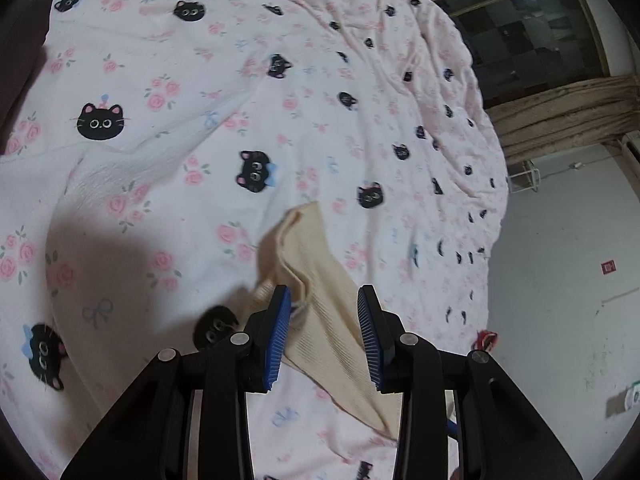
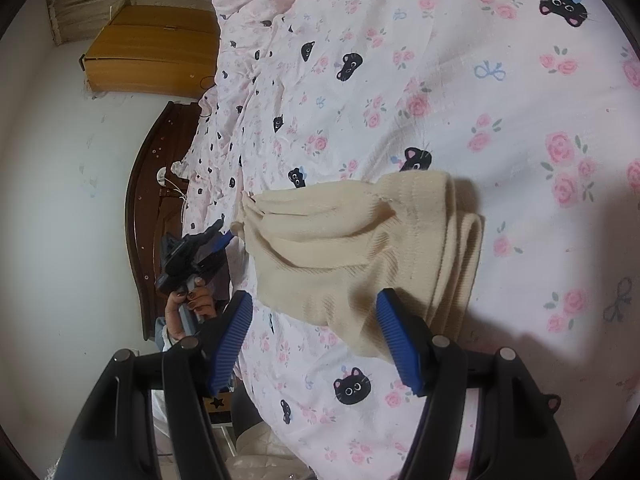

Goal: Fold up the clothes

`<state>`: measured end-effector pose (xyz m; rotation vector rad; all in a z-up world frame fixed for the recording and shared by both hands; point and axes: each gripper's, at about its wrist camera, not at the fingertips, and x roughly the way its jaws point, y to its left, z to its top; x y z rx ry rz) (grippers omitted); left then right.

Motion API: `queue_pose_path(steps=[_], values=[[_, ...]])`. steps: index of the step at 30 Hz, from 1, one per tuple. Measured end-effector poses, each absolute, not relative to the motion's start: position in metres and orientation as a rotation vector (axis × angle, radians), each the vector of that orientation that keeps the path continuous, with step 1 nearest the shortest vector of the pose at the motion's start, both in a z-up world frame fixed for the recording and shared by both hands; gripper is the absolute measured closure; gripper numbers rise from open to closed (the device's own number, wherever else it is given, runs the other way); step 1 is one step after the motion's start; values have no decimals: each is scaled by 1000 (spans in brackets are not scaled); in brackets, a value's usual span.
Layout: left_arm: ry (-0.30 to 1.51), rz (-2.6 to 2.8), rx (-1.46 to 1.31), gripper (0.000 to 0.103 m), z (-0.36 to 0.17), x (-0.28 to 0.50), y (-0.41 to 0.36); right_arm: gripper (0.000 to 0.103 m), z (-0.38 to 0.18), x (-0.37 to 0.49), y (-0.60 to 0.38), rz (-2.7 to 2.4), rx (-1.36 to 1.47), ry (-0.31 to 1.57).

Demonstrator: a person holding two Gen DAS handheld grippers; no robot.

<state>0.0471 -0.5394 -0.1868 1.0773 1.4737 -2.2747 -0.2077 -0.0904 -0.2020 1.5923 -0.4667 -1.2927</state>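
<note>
**One cream garment on the bed, both grippers open**

We count one garment (image 2: 360, 240) – cream, ribbed, loosely folded – lying on the bed's sheet (image 1: 200, 60), which is pink with black cat faces and roses. We count two grippers and one visible hand (image 2: 188, 304).

Our left gripper (image 1: 324, 336) has its blue pads apart. A strip of the garment (image 1: 320, 300) runs on the sheet below and between them, and the left pad sits just beside a fold of it, but neither pad presses the cloth. No earlier view is at hand, so we tell only that it stands open. Our right gripper (image 2: 316, 344) stands wider, jaws apart above the near edge of the garment, nothing pinched between them.

No container holds anything here; the garment rests straight on the sheet.

The right wrist view shows what the left does not – the whole garment with its stacked folds at the right end, the hand holding the left gripper (image 2: 200, 252) at the cloth's left tip, a dark wooden bed frame (image 2: 148, 200) and a yellow wooden cabinet (image 2: 152, 52). The left wrist view alone shows a dark window (image 1: 520, 32) with bundled curtains (image 1: 560, 116), and a white wall (image 1: 560, 280).
</note>
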Motion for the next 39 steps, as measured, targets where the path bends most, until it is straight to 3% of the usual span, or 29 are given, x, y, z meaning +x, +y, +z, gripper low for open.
queue_pose_path(steps=[15, 22, 30, 36, 39], values=[[1591, -2124, 1117, 72, -221, 66, -524, 36, -203, -210, -88, -1304, 1600, -485], [1688, -2046, 984, 72, -241, 70, -523, 36, -202, -209, -87, -1309, 1600, -486], [1627, -2043, 908, 73, -241, 64, -523, 36, -195, -212, -72, -1357, 1598, -483], [1564, -2073, 909, 95, -241, 66, -521, 36, -192, -208, -41, -1499, 1641, -453], [1574, -2084, 909, 97, -245, 67, -523, 27, -195, -201, -28, -1555, 1672, -450]])
